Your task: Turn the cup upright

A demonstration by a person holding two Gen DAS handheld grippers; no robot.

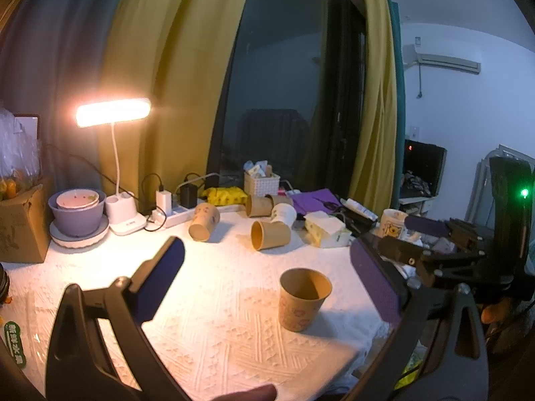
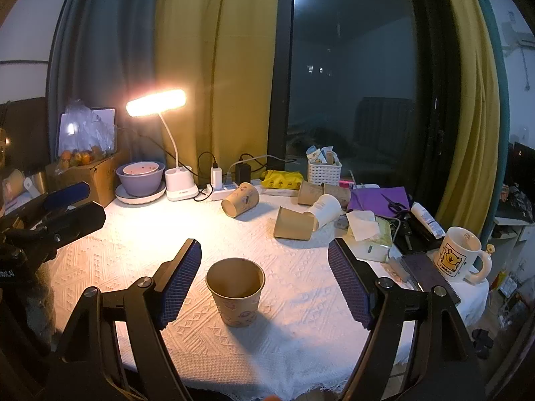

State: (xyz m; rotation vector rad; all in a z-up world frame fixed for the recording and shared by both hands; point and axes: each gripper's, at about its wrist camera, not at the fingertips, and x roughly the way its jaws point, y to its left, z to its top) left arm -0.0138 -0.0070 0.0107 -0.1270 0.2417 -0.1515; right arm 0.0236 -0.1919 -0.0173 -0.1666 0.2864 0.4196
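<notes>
A white embossed tablecloth covers the tabletop in front of a dark window with yellow curtains, lit warm by a desk lamp at the far left corner.

Between the spread fingers of the right gripper stands a patterned paper cup, mouth up, base flat on the cloth near the near edge of the tabletop. It touches neither blue pad; the left pad is just beside it and the right pad is further off. The left gripper is likewise wide open, holding nothing, and the same cup sits within its span, nearer its right finger than its left one (here too with a clear gap on both sides).

For this cup the flip looks done: it is upright and released, so what remains, by my reading, is only to draw the grippers away without knocking it.

Further out, toward the far edge, several more paper cups lie on their sides: a patterned one near the power strip, a plain brown one toward the middle with a white cup against it, and two more brown ones behind. If those count as part of the task, they are still to be turned up. A cartoon mug stands upright at the right edge.
</notes>
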